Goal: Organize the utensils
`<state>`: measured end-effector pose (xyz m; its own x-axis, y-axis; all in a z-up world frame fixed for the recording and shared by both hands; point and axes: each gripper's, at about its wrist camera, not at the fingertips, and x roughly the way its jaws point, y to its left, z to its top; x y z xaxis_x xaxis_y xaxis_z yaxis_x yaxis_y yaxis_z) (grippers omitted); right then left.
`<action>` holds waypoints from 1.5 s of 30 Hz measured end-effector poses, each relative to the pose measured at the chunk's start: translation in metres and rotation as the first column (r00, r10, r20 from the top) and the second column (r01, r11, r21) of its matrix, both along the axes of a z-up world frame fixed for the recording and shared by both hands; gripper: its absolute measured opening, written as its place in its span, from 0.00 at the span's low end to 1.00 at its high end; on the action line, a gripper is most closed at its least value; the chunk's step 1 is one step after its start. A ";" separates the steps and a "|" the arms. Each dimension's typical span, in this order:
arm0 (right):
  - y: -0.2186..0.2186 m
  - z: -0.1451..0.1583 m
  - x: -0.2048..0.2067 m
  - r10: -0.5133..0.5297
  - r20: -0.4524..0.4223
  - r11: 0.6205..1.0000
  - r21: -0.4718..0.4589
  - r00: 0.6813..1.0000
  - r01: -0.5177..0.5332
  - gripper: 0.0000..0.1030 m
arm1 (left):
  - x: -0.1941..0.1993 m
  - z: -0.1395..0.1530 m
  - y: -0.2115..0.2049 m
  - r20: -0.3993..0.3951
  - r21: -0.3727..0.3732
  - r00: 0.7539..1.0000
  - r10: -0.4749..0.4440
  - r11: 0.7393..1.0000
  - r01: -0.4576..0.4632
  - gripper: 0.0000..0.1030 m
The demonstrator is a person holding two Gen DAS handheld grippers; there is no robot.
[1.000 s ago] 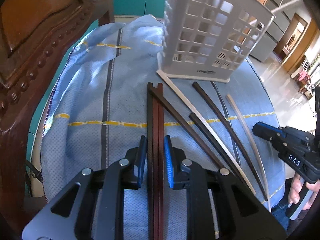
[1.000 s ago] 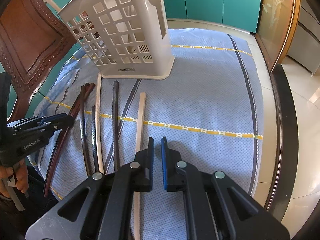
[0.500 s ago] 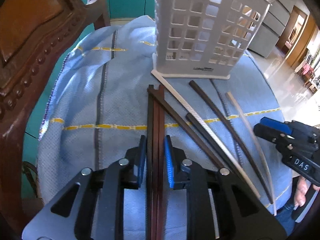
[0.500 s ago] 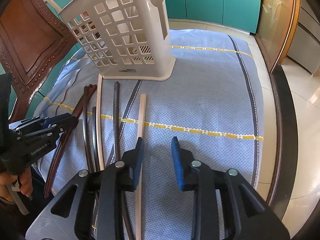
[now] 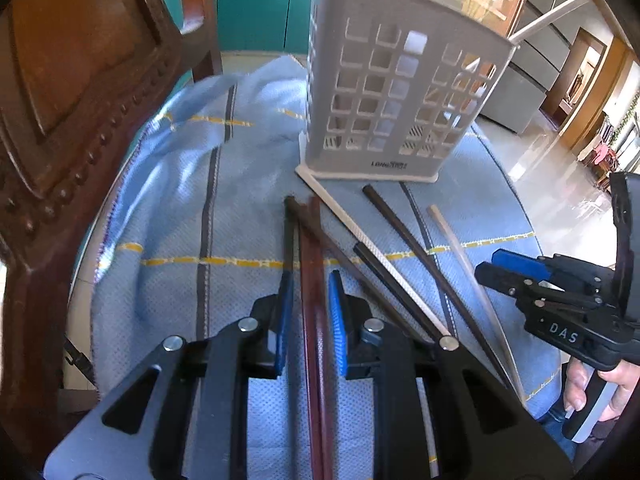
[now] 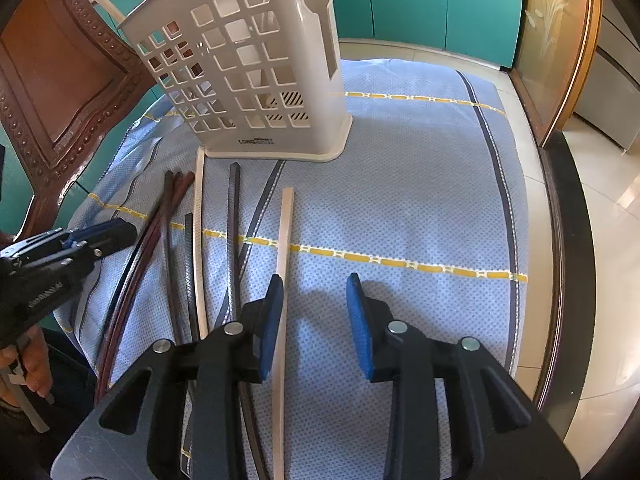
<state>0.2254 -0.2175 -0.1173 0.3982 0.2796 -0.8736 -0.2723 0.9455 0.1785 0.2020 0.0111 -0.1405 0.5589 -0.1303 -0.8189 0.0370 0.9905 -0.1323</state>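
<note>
Most chopsticks (image 5: 404, 240) lie loose on the blue cloth (image 5: 168, 208) in front of the white holder (image 5: 384, 100); one pale stick juts from its top, so little looks sorted. Your left gripper (image 5: 310, 312) straddles the reddish pair (image 5: 314, 280), jaws apart, not yet clamped. Only your right gripper (image 6: 316, 320) view, jaws wide, shows the pale chopstick (image 6: 283, 264) touching its left pad.

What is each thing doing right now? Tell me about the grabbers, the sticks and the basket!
left gripper: open, straddling the reddish-brown chopsticks
right gripper: open wide, holding nothing
reddish-brown chopsticks: lying flat on the cloth
pale chopstick: lying flat beside the right gripper's left finger
utensil basket: standing upright on the cloth
</note>
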 end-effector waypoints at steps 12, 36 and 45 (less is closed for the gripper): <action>0.005 -0.001 0.001 0.010 0.006 1.000 -0.009 1.000 -0.010 0.38 | 0.015 -0.016 0.009 -0.061 0.057 0.997 0.053 0.997 -0.050 0.25; 0.032 -0.003 0.008 0.065 0.036 0.994 -0.094 0.997 -0.062 0.40 | 0.028 -0.021 0.007 -0.061 0.140 0.992 0.112 0.985 -0.102 0.35; 0.043 0.000 0.005 0.118 0.099 0.989 -0.096 0.988 -0.109 0.06 | 0.043 -0.022 0.012 -0.033 0.107 0.992 0.118 0.988 -0.114 0.07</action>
